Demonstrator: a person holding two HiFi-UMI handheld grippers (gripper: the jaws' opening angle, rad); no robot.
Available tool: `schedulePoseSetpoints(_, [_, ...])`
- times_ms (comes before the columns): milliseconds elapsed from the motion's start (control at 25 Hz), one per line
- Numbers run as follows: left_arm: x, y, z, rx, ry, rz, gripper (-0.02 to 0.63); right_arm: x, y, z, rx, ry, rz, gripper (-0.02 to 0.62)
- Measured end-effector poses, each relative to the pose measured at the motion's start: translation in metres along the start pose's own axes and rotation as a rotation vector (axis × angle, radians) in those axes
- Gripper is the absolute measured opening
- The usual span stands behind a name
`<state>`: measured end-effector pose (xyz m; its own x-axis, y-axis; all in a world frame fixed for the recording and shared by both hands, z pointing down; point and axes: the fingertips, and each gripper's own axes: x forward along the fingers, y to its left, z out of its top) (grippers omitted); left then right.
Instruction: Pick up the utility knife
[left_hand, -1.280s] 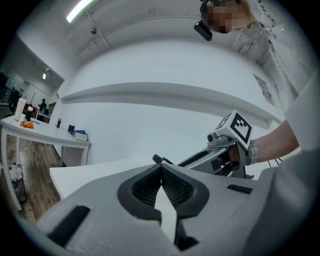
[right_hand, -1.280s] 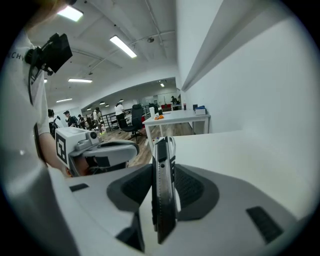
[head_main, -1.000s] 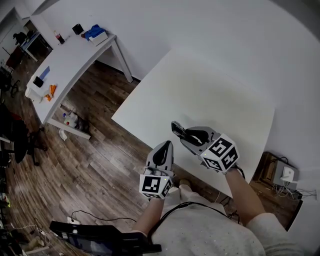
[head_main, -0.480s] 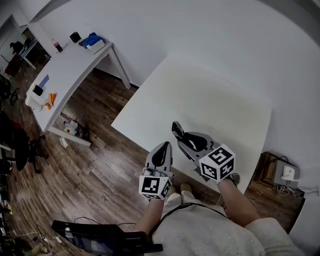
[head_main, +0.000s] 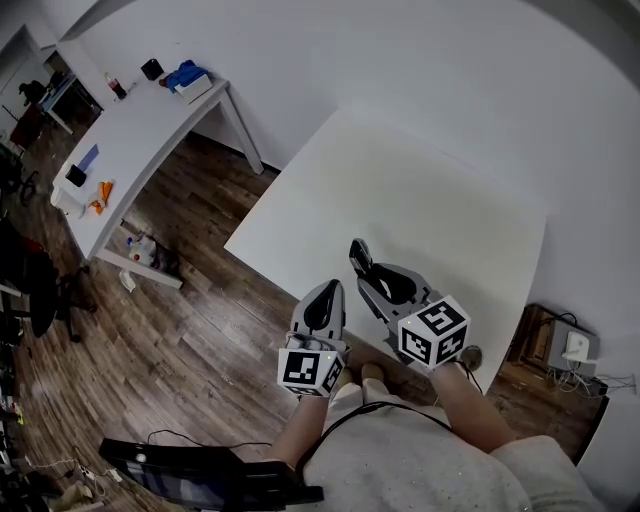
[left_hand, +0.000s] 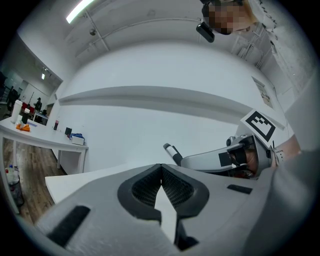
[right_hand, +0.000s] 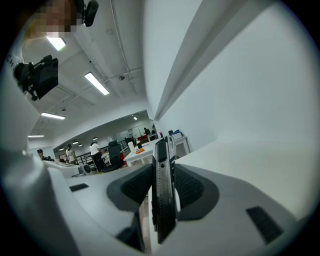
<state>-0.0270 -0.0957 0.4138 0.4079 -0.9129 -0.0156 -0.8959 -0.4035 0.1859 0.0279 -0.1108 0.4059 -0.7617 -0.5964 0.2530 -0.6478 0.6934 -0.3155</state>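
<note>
**Head view:** the right gripper (head_main: 360, 262) hangs over the near edge of the white table (head_main: 420, 190). A dark stub, the utility knife (head_main: 357, 252), pokes from its tip. The left gripper (head_main: 328, 295) sits just off that same edge, above the wooden floor (head_main: 200, 330). How either pair of jaws stands is not readable from up here.

**Left gripper view:** its jaws meet tip to tip with nothing between them, and the table lies beyond. The right gripper shows off to the right, over the table.

**Right gripper view:** only here is the grip plain — both pads press the knife's flat sides at a narrow gap. The knife stands on edge, with the table's surface stretching away to the right.
</note>
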Motion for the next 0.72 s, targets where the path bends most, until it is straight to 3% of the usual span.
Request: schedulePoseSetpoints(720, [0.0046, 0.0013, 0.0015, 0.004, -0.004, -0.004, 0.006, 0.0005, -0.0062, 0.0024, -0.029, -0.010, -0.049, 0.140])
